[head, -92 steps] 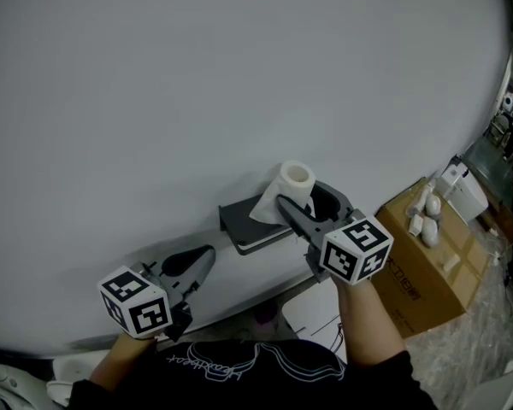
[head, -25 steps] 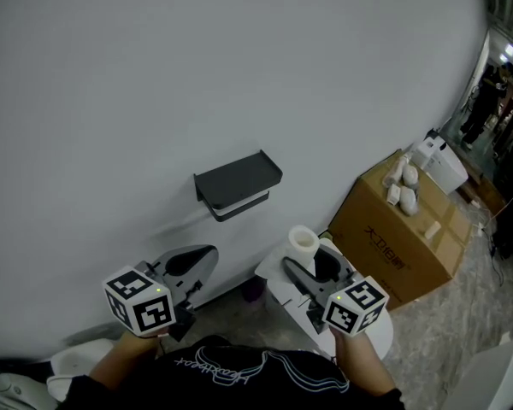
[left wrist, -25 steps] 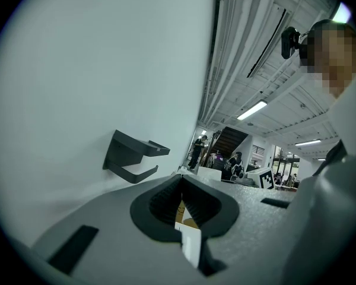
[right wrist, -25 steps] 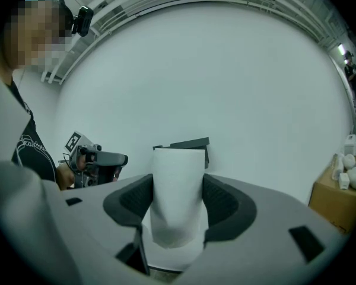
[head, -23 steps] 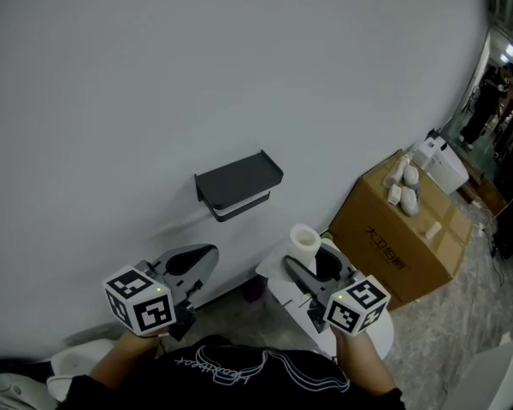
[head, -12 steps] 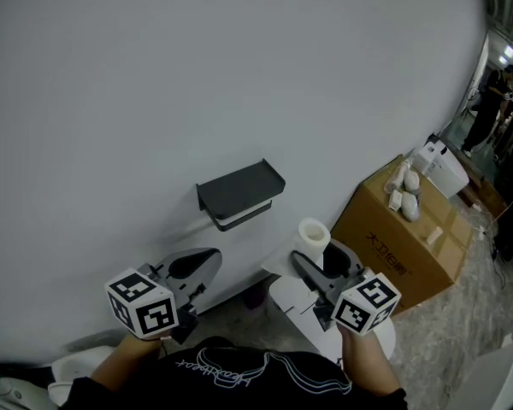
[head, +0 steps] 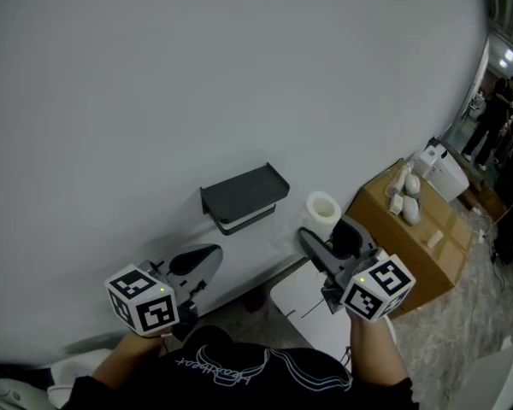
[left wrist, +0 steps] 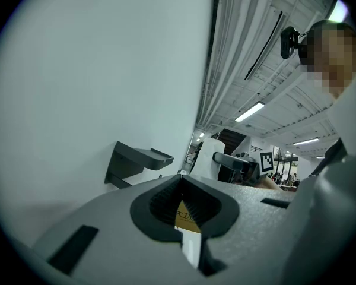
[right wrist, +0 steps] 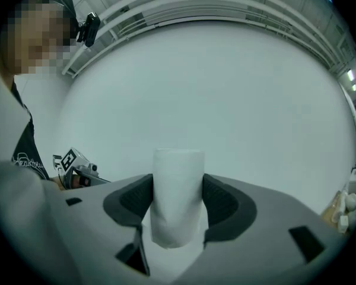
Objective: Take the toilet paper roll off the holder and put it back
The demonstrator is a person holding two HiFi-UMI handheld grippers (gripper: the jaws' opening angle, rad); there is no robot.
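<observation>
- The right gripper (head: 327, 229) holds the toilet paper roll (head: 323, 209) in the air. The roll is upright, off to the right of the wall-mounted holder (head: 244, 196) and not touching it.
- The right gripper view settles the grip. Its fingers (right wrist: 222, 198) press on both sides of the roll (right wrist: 177, 200), with the roll's top rising above them and only the plain wall (right wrist: 225, 88) behind.
- The head view shows how things are laid out. The dark holder is a shelf jutting from the wall (head: 197, 75), and a cardboard box (head: 410, 237) with small white items (head: 408, 196) on top stands lower right.
- The left gripper (head: 201, 259) hangs low, left of the holder and well apart from the roll.
- The left gripper view shows its fingers (left wrist: 166, 198) closed tip to tip with nothing held.
- That same view catches the holder (left wrist: 133, 165) side-on, with the roll (left wrist: 209, 159) just past its edge.
</observation>
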